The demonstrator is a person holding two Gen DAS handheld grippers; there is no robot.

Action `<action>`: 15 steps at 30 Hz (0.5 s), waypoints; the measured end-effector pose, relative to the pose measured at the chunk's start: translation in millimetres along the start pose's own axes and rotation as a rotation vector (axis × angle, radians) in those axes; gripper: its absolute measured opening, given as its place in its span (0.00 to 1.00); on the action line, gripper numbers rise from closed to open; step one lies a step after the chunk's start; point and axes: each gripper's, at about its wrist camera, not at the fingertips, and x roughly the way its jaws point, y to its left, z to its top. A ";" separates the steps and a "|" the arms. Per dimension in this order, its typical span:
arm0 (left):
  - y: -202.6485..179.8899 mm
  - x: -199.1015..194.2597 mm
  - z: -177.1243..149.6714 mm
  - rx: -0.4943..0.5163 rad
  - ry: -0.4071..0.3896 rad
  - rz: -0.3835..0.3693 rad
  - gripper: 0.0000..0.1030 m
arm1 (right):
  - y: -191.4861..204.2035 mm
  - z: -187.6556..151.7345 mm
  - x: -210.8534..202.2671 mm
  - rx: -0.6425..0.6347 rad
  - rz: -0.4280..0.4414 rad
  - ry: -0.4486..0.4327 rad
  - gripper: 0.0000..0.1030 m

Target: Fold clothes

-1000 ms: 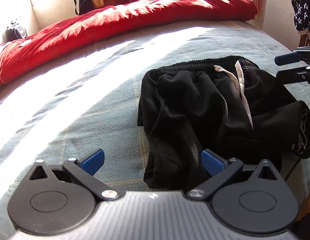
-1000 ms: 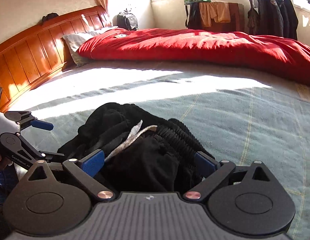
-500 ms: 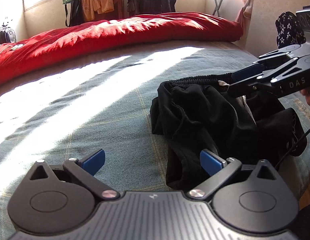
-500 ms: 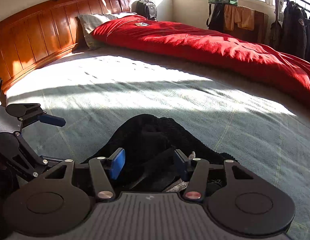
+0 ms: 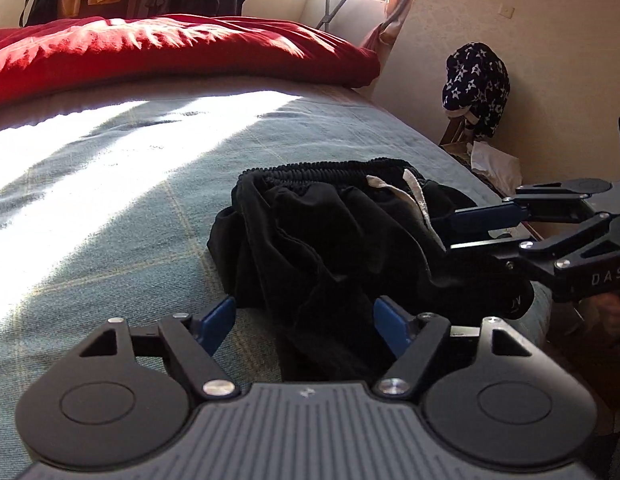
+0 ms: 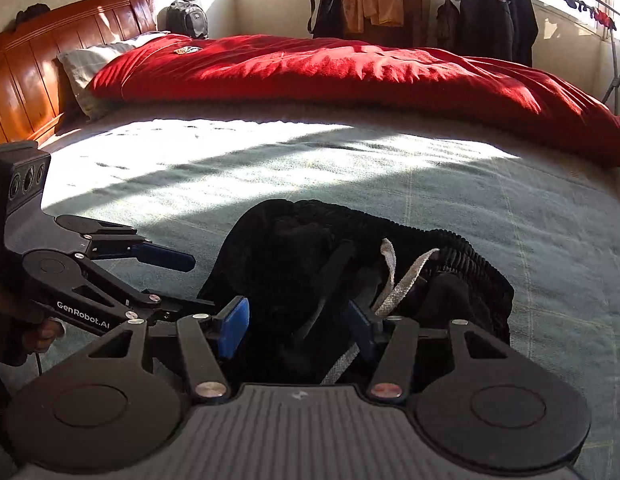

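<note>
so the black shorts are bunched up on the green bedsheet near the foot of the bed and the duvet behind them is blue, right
Not quite: the duvet is red, not blue, as the right wrist view shows plainly. The rest holds: the black shorts lie bunched on the green bedsheet.

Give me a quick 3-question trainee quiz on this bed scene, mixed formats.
1. True or false: the black shorts lie neatly folded on the bed.
2. What runs along the bed's far side? A) red duvet B) blue towel C) stack of books
3. Fill in: the shorts' drawstring is ___ in colour.
Key: 1 false, they are crumpled; 2 A; 3 off-white.
</note>
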 end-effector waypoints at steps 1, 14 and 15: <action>3.2 4.6 2.6 -0.012 0.008 -0.016 0.70 | -1.6 -3.3 -2.5 0.015 -0.008 0.001 0.58; -29.6 -14.2 5.6 -0.027 -0.096 -0.131 0.77 | -28.5 2.8 -8.5 -0.050 0.064 -0.027 0.62; -36.6 -16.3 4.2 -0.026 -0.106 -0.131 0.78 | -30.8 9.5 -7.4 -0.074 0.093 -0.038 0.63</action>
